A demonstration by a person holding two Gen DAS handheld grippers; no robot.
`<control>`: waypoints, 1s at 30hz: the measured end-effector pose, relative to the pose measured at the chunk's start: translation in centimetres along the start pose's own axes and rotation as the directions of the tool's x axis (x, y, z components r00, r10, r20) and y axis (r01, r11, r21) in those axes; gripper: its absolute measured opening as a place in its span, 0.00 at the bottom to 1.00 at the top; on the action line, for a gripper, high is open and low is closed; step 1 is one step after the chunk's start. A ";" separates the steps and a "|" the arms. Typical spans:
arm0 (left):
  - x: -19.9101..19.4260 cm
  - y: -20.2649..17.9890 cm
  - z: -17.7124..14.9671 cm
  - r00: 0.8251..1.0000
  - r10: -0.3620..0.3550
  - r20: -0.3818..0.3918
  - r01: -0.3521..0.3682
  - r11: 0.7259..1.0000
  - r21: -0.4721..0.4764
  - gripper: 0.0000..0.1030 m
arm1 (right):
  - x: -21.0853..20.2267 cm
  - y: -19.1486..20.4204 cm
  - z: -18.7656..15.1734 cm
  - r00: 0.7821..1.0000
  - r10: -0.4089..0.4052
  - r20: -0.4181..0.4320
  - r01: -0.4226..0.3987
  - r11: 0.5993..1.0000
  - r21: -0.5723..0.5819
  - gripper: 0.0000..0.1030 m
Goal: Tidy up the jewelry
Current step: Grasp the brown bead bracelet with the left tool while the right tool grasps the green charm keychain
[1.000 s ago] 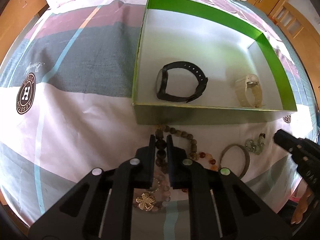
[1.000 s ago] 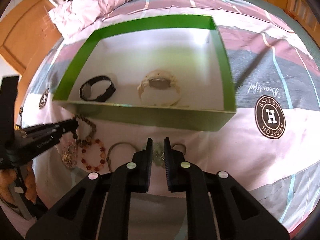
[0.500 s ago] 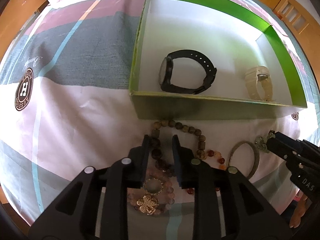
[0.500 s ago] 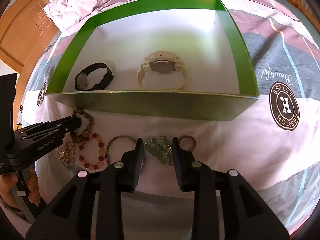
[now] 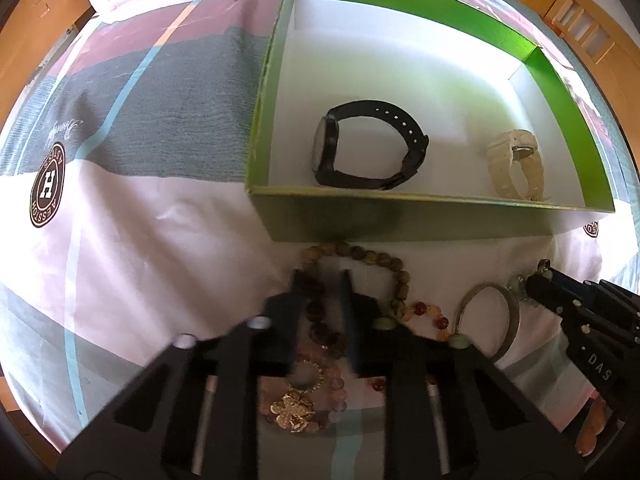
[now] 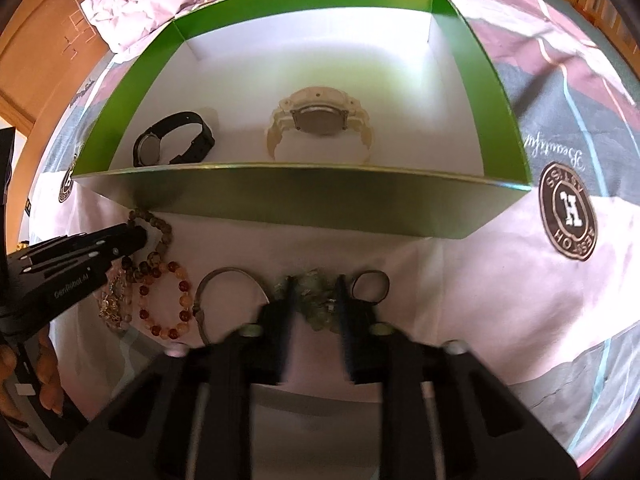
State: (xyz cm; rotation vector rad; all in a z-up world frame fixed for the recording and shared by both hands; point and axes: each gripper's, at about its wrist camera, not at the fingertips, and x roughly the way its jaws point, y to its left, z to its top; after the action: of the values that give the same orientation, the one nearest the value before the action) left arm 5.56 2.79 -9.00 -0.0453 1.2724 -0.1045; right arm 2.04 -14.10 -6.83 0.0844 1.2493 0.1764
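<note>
On the bedspread (image 5: 140, 220), just in front of the green box (image 5: 400, 220), the loose pieces lie in a row; 2 watches, black watch (image 5: 372, 148) & cream watch (image 5: 516, 164), are already in the box.

L gripper (image 5: 321, 278): jaws narrow, pinched on the dark bead bracelet (image 5: 370, 257), which loops up to touch the box's front wall.

R gripper (image 6: 314, 282): jaws have just been closing w/ the pale green bead piece (image 6: 316, 308) btwn them. Blur hides the pads, so can't tell if they press on it yet.

Risks, as I judge them:
- L strand lies over the gold-charm bracelet (image 5: 294, 408) and beside the amber bracelet (image 6: 164, 304). A lift may drag either along.
- Round beads in a thin pinch could roll out.
- Green piece sits btwn the metal bangle (image 6: 224, 276) & the small ring (image 6: 370, 286), both just beside the jaws, so 1 may snag.
- Front wall is close: a dangling loop could catch the rim and shove the box.
</note>
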 end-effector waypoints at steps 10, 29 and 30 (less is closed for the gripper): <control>-2.3 0.0 0.0 0.999 -0.035 0.041 0.035 0.999 0.012 0.10 | -1.6 0.4 -0.3 0.999 0.008 0.050 -0.007 1.000 -0.027 0.11; -2.1 0.6 -0.2 0.999 -0.033 0.024 0.033 0.999 0.003 0.11 | 0.2 -0.7 -0.3 1.000 0.008 -0.003 -0.008 1.000 0.026 0.24; -2.0 0.6 -0.2 0.999 -0.031 0.022 0.031 1.000 0.001 0.10 | 0.3 -0.7 -0.3 1.000 0.009 -0.003 -0.009 1.000 0.030 0.15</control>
State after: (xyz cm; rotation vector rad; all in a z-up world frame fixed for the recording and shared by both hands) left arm 4.82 3.64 -7.22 -0.0655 1.2500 -0.1310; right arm 1.89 -14.78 -7.29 0.1154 1.2551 0.1660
